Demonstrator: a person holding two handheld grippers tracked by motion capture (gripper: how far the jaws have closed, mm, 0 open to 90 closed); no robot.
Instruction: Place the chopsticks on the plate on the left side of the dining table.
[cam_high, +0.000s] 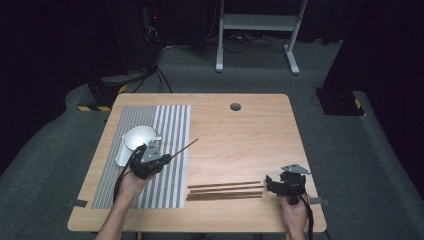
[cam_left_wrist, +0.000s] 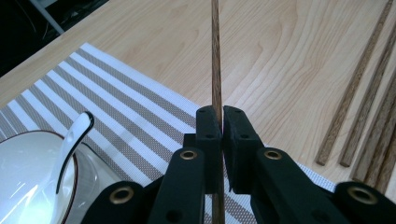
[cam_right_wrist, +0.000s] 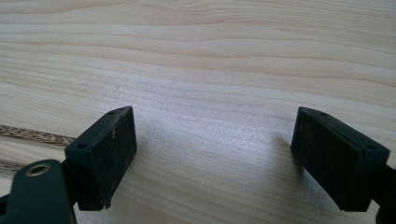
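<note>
Left gripper (cam_high: 167, 159) clamped on one wooden chopstick (cam_high: 186, 147), right gripper (cam_high: 272, 184) wide open with nothing in it.

So the left one sits over the striped placemat (cam_high: 172, 120), jaws pinched tight on the stick, which pokes out ahead of them over the bare wooden table (cam_high: 240, 135) and runs back between the jaws too. Just off to the left gripper's left is a white bowl (cam_high: 139, 135) with a white spoon (cam_left_wrist: 74, 140) resting in it. Remaining chopsticks (cam_high: 225, 191) lie flat in a row on the table, between the two grippers, their ends just beside the right one's spread jaws.
</note>
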